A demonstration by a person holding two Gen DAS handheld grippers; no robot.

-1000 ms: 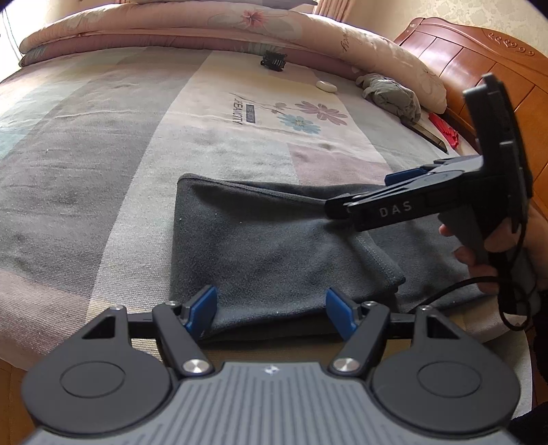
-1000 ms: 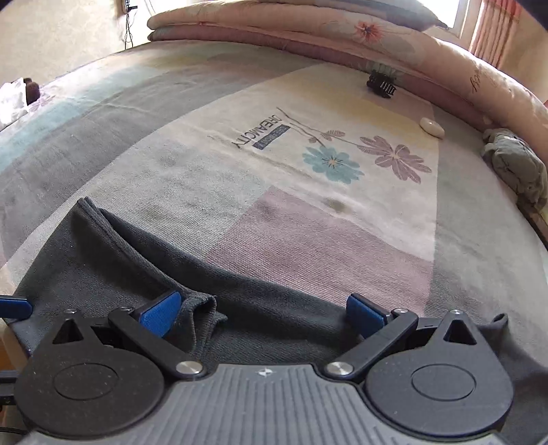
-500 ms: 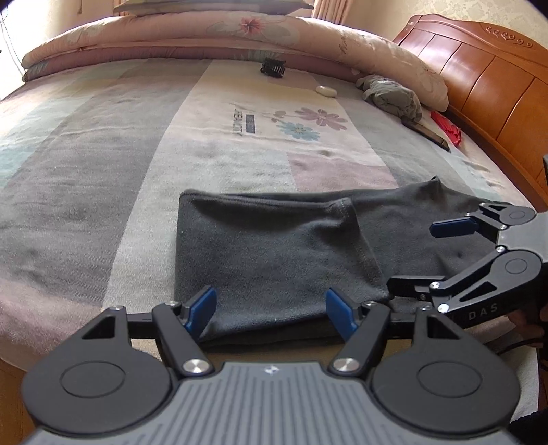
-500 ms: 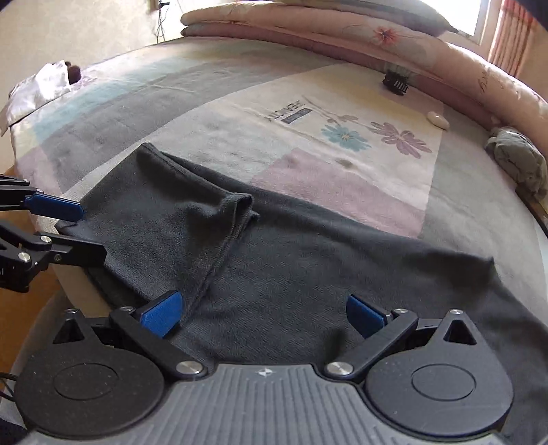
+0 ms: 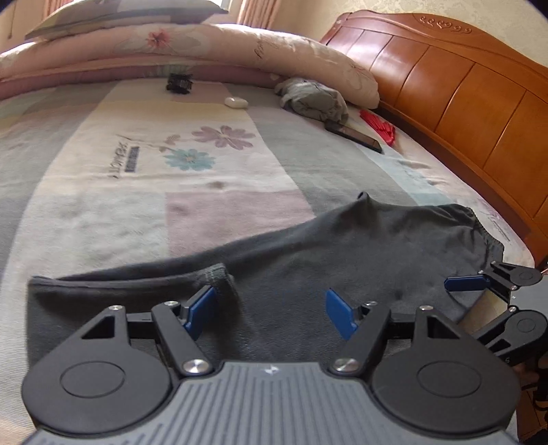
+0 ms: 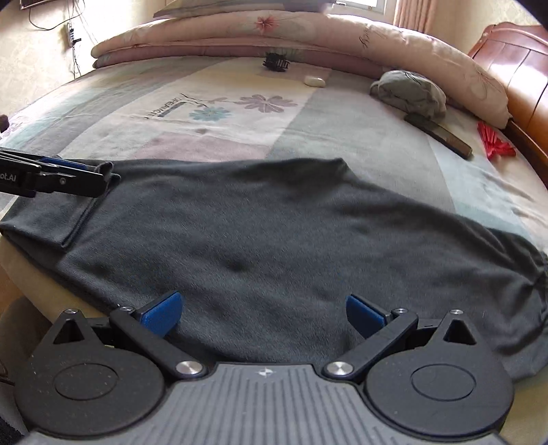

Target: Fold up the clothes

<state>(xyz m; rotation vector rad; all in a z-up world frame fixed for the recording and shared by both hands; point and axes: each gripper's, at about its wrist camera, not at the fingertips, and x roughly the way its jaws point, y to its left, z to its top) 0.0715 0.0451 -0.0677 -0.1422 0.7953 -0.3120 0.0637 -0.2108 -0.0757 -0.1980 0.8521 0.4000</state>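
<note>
Bedspread (image 6: 359, 137) lies bare beyond dark garment (image 6: 274, 239) (near edge); both grippers' jaws released above it.

1. A carved orange-brown wooden headboard (image 5: 455, 89) rises right of the gripper.
2. Ahead, a folded pink floral quilt (image 6: 274, 34) crosses the pastel flower-printed bedspread (image 6: 222, 102).
3. Beyond, daylight fills a curtained window (image 6: 380, 3).

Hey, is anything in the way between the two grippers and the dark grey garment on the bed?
Nothing visible. The left gripper and right gripper both hang open right over the dark grey garment. The phone, red item and bundled grey cloth lie farther up the bed, apart from it.
</note>
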